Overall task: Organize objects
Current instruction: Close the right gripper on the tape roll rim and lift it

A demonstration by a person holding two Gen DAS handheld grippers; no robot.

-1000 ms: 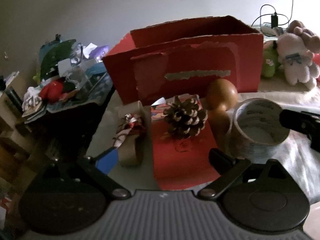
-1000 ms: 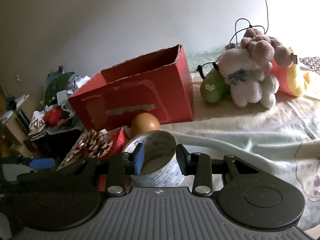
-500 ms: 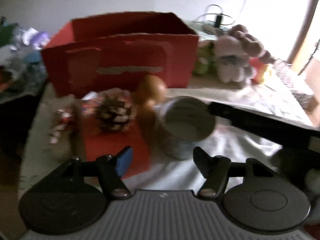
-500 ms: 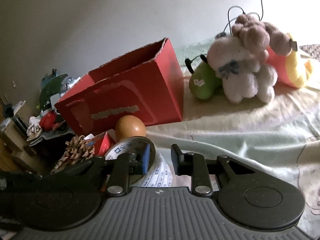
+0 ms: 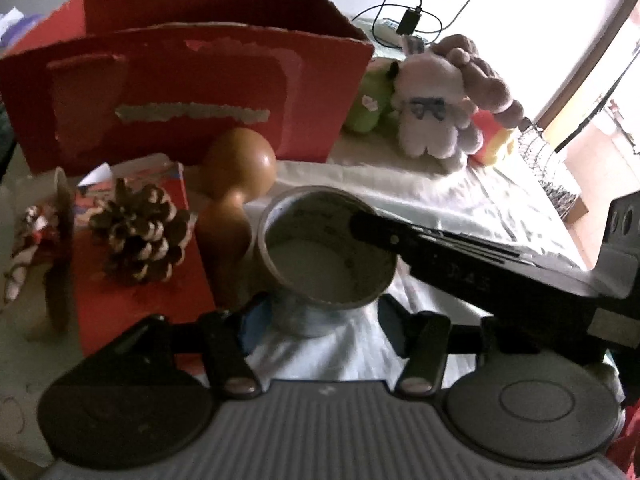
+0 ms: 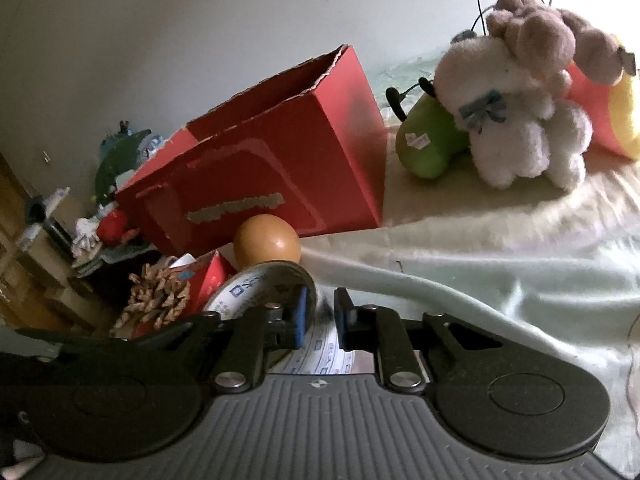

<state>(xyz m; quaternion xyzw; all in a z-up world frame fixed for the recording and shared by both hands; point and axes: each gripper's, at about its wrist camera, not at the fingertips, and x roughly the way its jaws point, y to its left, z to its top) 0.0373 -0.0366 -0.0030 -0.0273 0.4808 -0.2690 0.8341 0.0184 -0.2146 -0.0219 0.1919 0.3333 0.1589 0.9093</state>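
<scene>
- Paper-wrapped bundle (image 5: 38, 236) at far left of the left wrist view, on the bed sheet (image 5: 460, 192).
- Pine cone (image 5: 140, 232) next, sitting on a flat red card (image 5: 132, 300).
- Wooden stamp (image 5: 234, 196) with round knob just right of the cone, touching or nearly touching the tape roll (image 5: 326, 256).
- Tape roll stands upright on the sheet, hollow core facing up.
- Left gripper (image 5: 320, 320) spread wide, fingers either side of the roll's base, not gripping.
- Right gripper (image 6: 322, 316) pinching the roll's wall: blue-padded finger (image 6: 302, 314) inside the core, other finger outside.
- Red cardboard box (image 5: 188, 84), open top, stands behind all of these.
- Green plush (image 6: 430, 148) right of the box, then white-and-brown plush (image 6: 520, 120) leaning on it.
- Black cable and charger (image 5: 410, 20) behind the plush toys.
</scene>
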